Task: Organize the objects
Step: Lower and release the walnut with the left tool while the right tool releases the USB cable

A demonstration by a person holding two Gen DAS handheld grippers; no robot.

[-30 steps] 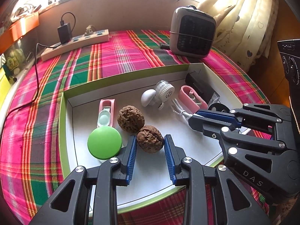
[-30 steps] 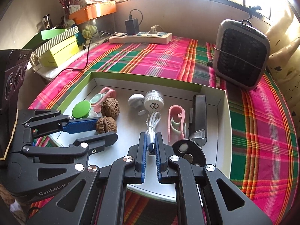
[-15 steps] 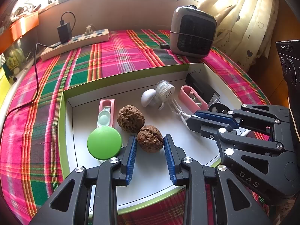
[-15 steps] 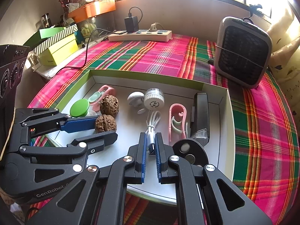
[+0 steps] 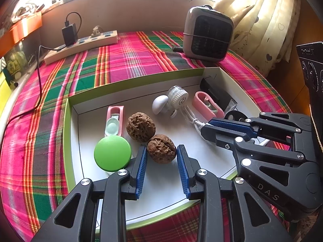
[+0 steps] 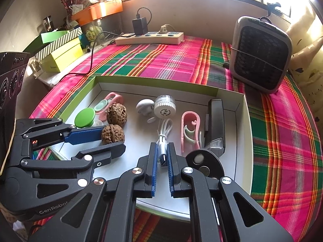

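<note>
— Two wrinkled brown walnuts (image 5: 141, 129) lie in the shallow white tray with green rim (image 5: 66, 125); where's the nearer walnut (image 5: 161, 148)?
— Pinched between the blue pads of the left gripper (image 5: 161, 151), with the round green lid (image 5: 112, 152) at its nine o'clock.
— And the right gripper (image 6: 162, 157)?
— Clamped narrow on the white coiled cable's plug (image 6: 164, 151), the pink clip (image 6: 189, 130) at its one o'clock.

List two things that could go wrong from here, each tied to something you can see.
1. The left claw grips a round, bumpy walnut, which could slip out and roll in the box.
2. The right claw pinches the white cable, whose other end appears joined to the round brush; lifting may drag it.
</note>
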